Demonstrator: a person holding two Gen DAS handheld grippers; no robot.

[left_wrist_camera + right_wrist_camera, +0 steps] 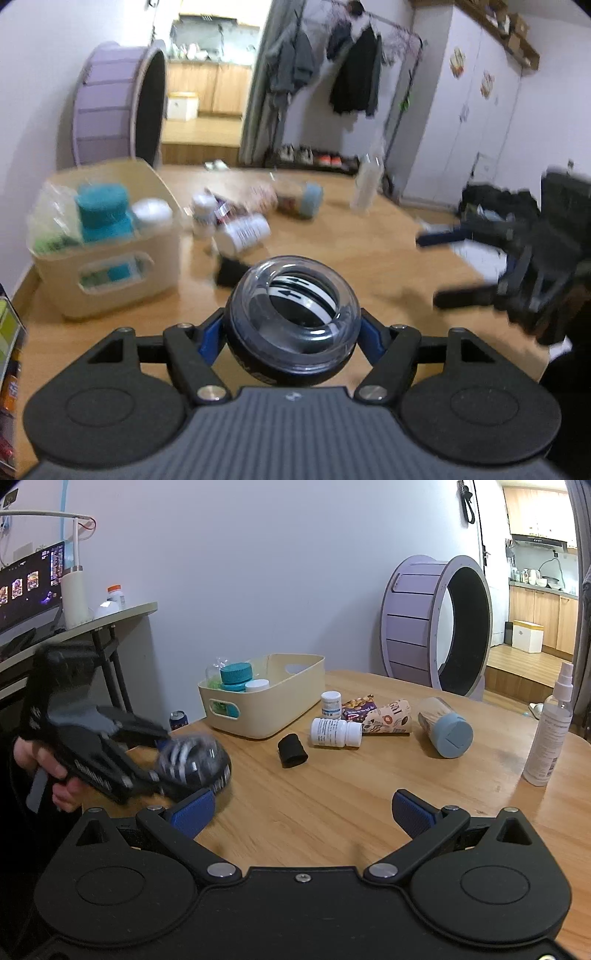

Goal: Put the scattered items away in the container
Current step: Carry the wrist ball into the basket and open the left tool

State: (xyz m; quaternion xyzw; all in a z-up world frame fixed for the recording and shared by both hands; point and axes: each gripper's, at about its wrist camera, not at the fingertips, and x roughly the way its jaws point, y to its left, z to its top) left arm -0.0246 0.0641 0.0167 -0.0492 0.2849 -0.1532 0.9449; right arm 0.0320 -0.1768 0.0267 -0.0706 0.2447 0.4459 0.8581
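Now, left gripper [291, 328] jaws clamped on gyro ball [291, 317] — right gripper [301, 812] jaws wide apart, empty.

Home living room: wooden table [332, 812]; behind it cat wheel [436, 624], clothes rack [354, 66], kitchen cabinets [535, 616] beyond.

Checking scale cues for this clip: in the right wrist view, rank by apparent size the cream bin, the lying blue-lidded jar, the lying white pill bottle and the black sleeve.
1. cream bin
2. blue-lidded jar
3. white pill bottle and black sleeve: they look alike in size, so I will not rank them.
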